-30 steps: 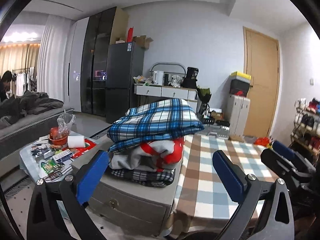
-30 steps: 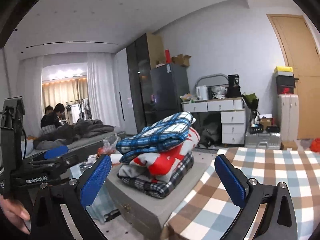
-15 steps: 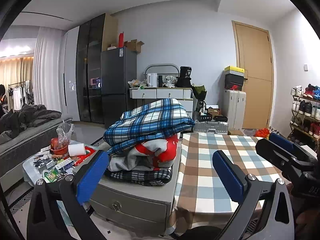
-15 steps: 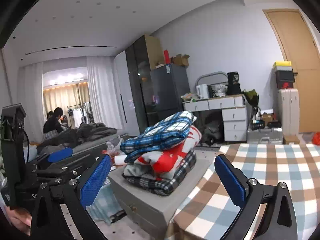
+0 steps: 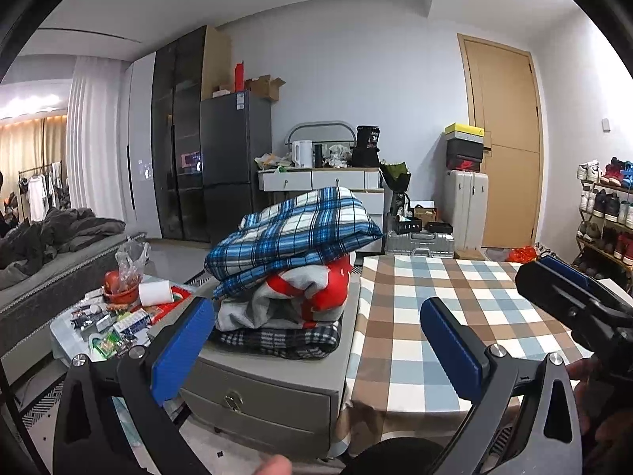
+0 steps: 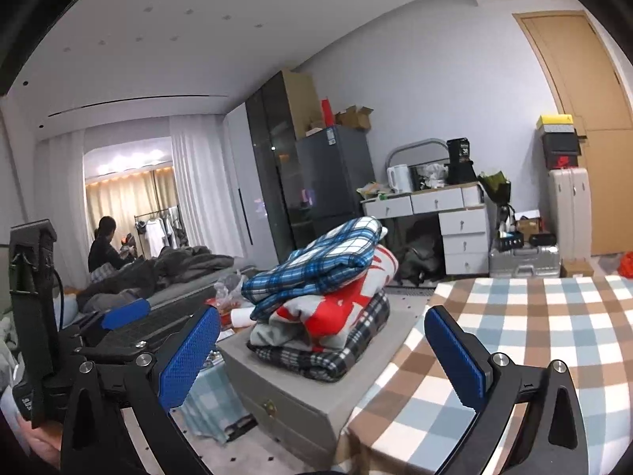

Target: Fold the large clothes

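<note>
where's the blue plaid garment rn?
In both wrist views the blue plaid garment tops the pile on the grey drawer unit, left of the checked tablecloth.

Soft woven cloth, blue plaid, on top garment (image 5: 292, 233) of stack; fleecy red-and-grey cloth (image 5: 304, 293) beneath. Matt checked cloth over table (image 5: 447, 308) at 3 o'clock. Matt grey cabinet (image 5: 269, 388), small metal pull. Textured blue rubbery pads (image 6: 190, 356) on matt black plastic fingers. Glossy dark fridge (image 5: 233, 150) at 11 o'clock.
</note>
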A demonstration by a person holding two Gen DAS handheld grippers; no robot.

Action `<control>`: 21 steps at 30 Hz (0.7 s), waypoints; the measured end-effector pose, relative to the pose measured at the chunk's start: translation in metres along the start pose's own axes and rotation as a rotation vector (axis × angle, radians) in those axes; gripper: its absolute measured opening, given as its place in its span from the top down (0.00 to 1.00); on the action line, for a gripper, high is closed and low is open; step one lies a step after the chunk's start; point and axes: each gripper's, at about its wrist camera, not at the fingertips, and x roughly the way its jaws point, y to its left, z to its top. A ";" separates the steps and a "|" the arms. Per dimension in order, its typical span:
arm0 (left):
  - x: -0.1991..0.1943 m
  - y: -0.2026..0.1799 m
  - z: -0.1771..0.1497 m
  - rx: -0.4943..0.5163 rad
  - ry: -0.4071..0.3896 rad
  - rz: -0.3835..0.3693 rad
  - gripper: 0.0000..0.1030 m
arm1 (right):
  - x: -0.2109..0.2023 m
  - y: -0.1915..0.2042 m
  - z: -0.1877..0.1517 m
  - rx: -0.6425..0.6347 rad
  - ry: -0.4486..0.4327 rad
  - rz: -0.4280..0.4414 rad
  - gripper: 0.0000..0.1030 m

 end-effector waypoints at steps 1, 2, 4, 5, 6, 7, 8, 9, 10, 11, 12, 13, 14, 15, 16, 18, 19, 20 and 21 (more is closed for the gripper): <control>-0.001 0.000 -0.001 -0.005 0.002 0.000 0.01 | 0.000 0.000 0.000 0.001 0.004 -0.001 0.00; -0.002 0.000 -0.001 -0.006 0.001 -0.004 0.01 | 0.000 -0.001 0.001 0.002 0.007 -0.001 0.00; -0.003 0.000 0.000 -0.006 0.000 -0.007 0.01 | -0.002 -0.001 0.001 0.009 0.007 0.002 0.00; -0.003 0.000 -0.001 -0.004 0.000 -0.012 0.01 | -0.003 -0.001 0.001 0.011 0.004 0.003 0.00; -0.004 0.000 -0.001 0.001 0.000 -0.017 0.01 | -0.004 -0.001 0.002 0.011 0.001 0.001 0.00; -0.004 -0.001 0.000 0.007 0.002 -0.024 0.01 | -0.005 -0.001 0.002 0.009 -0.001 -0.001 0.00; -0.005 -0.002 0.000 0.012 0.003 -0.026 0.01 | -0.005 -0.001 0.002 0.007 -0.003 -0.001 0.00; -0.005 -0.002 -0.001 0.014 0.003 -0.024 0.01 | -0.006 -0.001 0.002 0.008 -0.005 0.000 0.00; -0.006 -0.003 -0.001 0.016 0.002 -0.026 0.01 | -0.006 -0.001 0.002 0.009 -0.007 -0.001 0.00; -0.006 -0.003 -0.001 0.017 0.003 -0.033 0.01 | -0.006 -0.002 0.002 0.010 -0.007 -0.001 0.00; -0.007 -0.003 0.000 0.016 0.005 -0.035 0.01 | -0.007 -0.002 0.002 0.011 -0.006 0.001 0.00; -0.008 -0.004 -0.001 0.017 0.004 -0.034 0.01 | -0.007 -0.002 0.002 0.012 -0.007 0.002 0.00; -0.008 -0.004 0.000 0.019 0.003 -0.033 0.01 | -0.008 -0.002 0.002 0.011 -0.008 0.002 0.00; -0.008 -0.004 0.000 0.021 0.001 -0.030 0.01 | -0.008 -0.002 0.002 0.008 -0.009 0.001 0.00; -0.008 -0.004 0.000 0.022 0.000 -0.028 0.01 | -0.007 -0.002 0.002 0.007 -0.010 0.000 0.00; -0.008 -0.004 0.000 0.020 0.000 -0.029 0.01 | -0.008 -0.002 0.002 0.005 -0.013 -0.001 0.00; -0.007 -0.004 0.000 0.022 -0.001 -0.029 0.01 | -0.007 -0.001 0.002 0.006 -0.013 -0.002 0.00; -0.007 -0.004 0.000 0.027 -0.003 -0.026 0.01 | -0.007 0.000 0.002 0.008 -0.015 -0.002 0.00; -0.007 -0.005 0.000 0.032 -0.005 -0.019 0.01 | -0.007 0.000 0.002 0.011 -0.016 -0.001 0.00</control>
